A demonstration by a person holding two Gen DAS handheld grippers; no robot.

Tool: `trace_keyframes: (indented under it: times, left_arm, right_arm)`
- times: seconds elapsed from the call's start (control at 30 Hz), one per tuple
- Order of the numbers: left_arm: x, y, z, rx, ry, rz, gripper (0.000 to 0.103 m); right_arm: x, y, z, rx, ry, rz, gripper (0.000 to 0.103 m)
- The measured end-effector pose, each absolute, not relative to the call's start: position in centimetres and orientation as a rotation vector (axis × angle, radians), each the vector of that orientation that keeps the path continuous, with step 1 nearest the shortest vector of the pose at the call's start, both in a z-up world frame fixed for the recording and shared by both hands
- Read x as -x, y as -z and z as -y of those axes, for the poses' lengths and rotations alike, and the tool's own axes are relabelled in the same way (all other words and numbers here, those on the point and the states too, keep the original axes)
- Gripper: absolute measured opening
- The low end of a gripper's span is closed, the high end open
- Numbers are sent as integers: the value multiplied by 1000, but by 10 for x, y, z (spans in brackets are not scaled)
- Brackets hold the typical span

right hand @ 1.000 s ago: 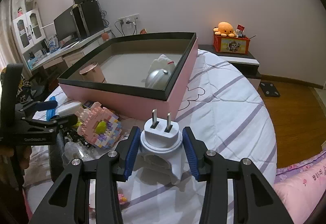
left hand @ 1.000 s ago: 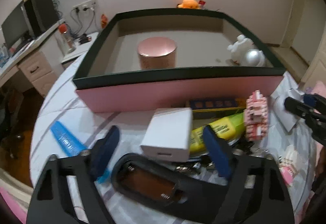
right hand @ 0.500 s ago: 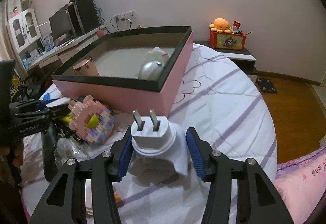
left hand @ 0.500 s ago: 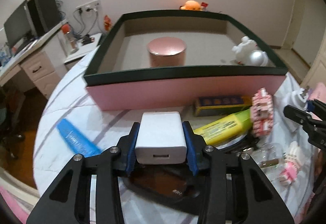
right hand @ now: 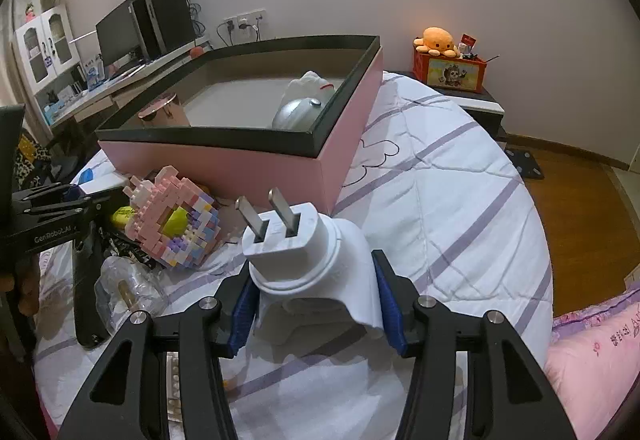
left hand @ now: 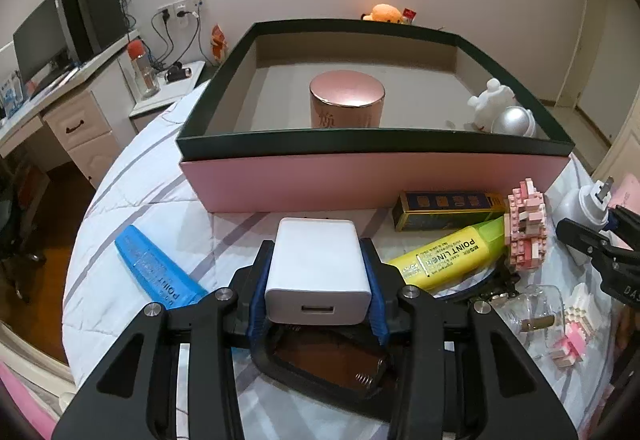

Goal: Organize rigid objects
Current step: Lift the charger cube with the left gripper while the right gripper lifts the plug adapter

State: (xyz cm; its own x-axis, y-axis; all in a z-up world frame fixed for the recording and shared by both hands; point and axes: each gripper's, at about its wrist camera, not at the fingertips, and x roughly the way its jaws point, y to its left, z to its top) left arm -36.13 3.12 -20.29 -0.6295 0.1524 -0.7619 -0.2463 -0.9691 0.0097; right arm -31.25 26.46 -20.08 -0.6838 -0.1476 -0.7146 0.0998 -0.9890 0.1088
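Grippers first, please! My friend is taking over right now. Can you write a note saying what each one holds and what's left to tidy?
Left gripper: just closed on the white charger.
Right gripper: clamped on the white plug adapter, though its jaws have just widened a little.
Done: pink tin, white figurine and silver ball are inside the pink box.
Left: both held things, yellow highlighter, blue case, brick models, glass bottle lie outside.

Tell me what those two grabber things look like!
Both are black, with flat arms that have cut-out holes and round silver screws. The left gripper and right gripper each have two fingers with ridged blue pads. White letters run along the left one's side.
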Motion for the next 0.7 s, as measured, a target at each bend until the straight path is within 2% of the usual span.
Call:
trace_keyframes:
  times: [0.7]
  left_arm:
    - [300, 134, 14, 990, -2765, -22, 41]
  right_arm:
    - [285, 150, -239, -938, 2834, 64, 53]
